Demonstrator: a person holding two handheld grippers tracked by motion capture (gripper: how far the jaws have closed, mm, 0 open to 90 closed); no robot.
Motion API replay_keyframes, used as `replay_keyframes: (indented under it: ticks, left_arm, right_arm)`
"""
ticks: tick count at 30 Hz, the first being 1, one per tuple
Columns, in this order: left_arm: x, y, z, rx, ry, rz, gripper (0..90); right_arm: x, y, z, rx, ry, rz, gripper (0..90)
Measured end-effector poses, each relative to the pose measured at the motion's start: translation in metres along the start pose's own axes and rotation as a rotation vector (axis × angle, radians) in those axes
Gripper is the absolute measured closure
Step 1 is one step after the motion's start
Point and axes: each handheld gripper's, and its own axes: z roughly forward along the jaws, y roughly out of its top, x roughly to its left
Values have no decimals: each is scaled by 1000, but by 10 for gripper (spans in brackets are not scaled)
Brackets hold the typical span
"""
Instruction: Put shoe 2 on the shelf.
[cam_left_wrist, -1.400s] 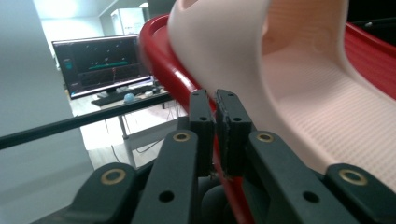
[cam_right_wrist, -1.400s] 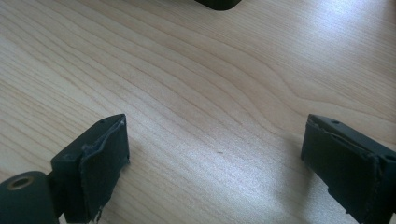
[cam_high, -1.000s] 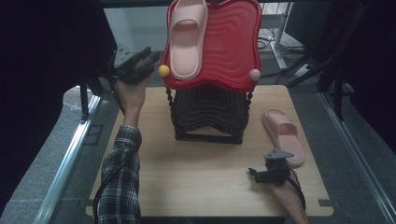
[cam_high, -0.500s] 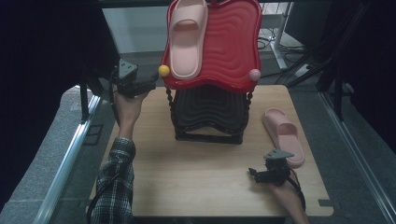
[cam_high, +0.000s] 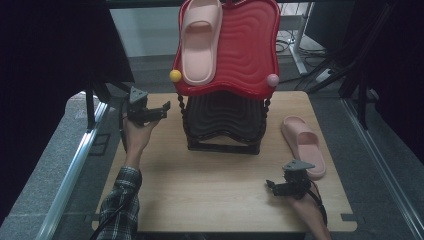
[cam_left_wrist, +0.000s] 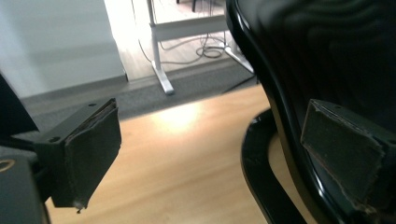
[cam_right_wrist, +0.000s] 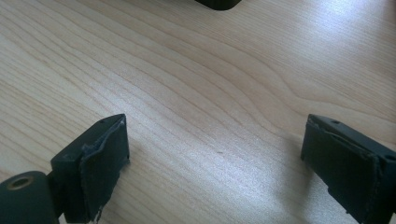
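1. Left gripper: one, held in the person's left hand above the left edge of the table, jaws pointing toward the rack. In the left gripper view its jaws stand wide apart with nothing between them; the right-hand jaw lies close against the dark lower tier.
2. Sleeve: one, checked, on the left forearm at the bottom left of the high view.
3. Yellow ball: one, at the left front corner of the red tray.
4. Slippers: two, both pink. The first slipper lies on the left half of the red tray, toe toward the camera's far side.
5. Two-tier rack: one, at the table's middle rear. The red tray forms the upper tier; the black tray forms the lower tier, joined by beaded posts.
6. Pink ball: one, at the right front corner of the red tray.
7. Right gripper: one, low over the table near its front right, held in the right hand. In the right gripper view its jaws are spread wide over bare wood, holding nothing.
8. Second slipper: flat on the table right of the rack, just beside the right gripper.
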Motion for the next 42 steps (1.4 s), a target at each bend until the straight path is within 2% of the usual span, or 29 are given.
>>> replay_keyframes:
  ticks: [4,5,9,11,12,16,17,19,20,22,24,26,28,30,33,34,36,38,39,40,42]
  left_arm:
    - [-3,-11,0,29,4,13,38]
    - [-5,-18,-1,47,5,23,38]
    - [-7,-29,-1,64,-10,13,35]
    - [-11,-42,-2,85,-17,12,34]
    - [-11,-42,-2,85,-17,12,33]
    - [-16,-69,-4,137,-45,-11,31]
    - [-16,-69,-4,137,-45,-11,31]
    - [-18,-78,-5,157,-58,-21,31]
    - [-19,-88,-6,180,-64,-19,30]
    - [-20,-92,-7,190,-66,-20,26]
    - [-23,-104,-11,221,-78,-25,23]
    - [-24,-108,-12,227,-75,-27,22]
    - [-27,-120,-13,269,-90,-31,22]
    - [-28,-124,-13,287,-90,-26,18]
    - [-34,-139,-14,341,-75,-6,18]
    - [-34,-139,-14,341,-75,-6,18]
    - [-38,-149,-14,375,-72,-8,18]
    - [-39,-156,-15,407,-77,-29,18]
    - [-40,-156,-15,423,-67,-19,19]
    - [-41,-157,-17,426,-53,-1,16]
    - [-42,-158,-19,425,-47,-9,21]
  right_arm:
    - [0,0,0,0,0,0,77]
    - [0,0,0,1,0,0,77]
    - [0,0,0,1,0,0,77]
    - [0,0,0,0,0,0,77]
    - [0,0,0,0,0,0,77]
    - [0,0,0,2,1,-1,76]
    - [0,0,0,2,1,-1,76]
    - [0,0,0,3,1,0,76]
    - [0,0,0,3,1,0,75]
    - [0,0,0,3,2,0,74]
    - [0,0,0,4,2,-1,72]
    - [0,0,0,4,3,-1,71]
    - [0,0,0,7,3,-2,54]
    - [1,1,1,11,5,-6,39]
    - [2,1,2,16,8,-7,26]
    - [2,1,2,16,8,-7,26]
    - [2,2,2,18,11,-9,16]
    - [2,2,2,21,13,-11,10]
    - [2,2,2,21,14,-11,10]
    - [2,2,2,21,16,-12,10]
    - [2,2,3,20,19,-12,11]
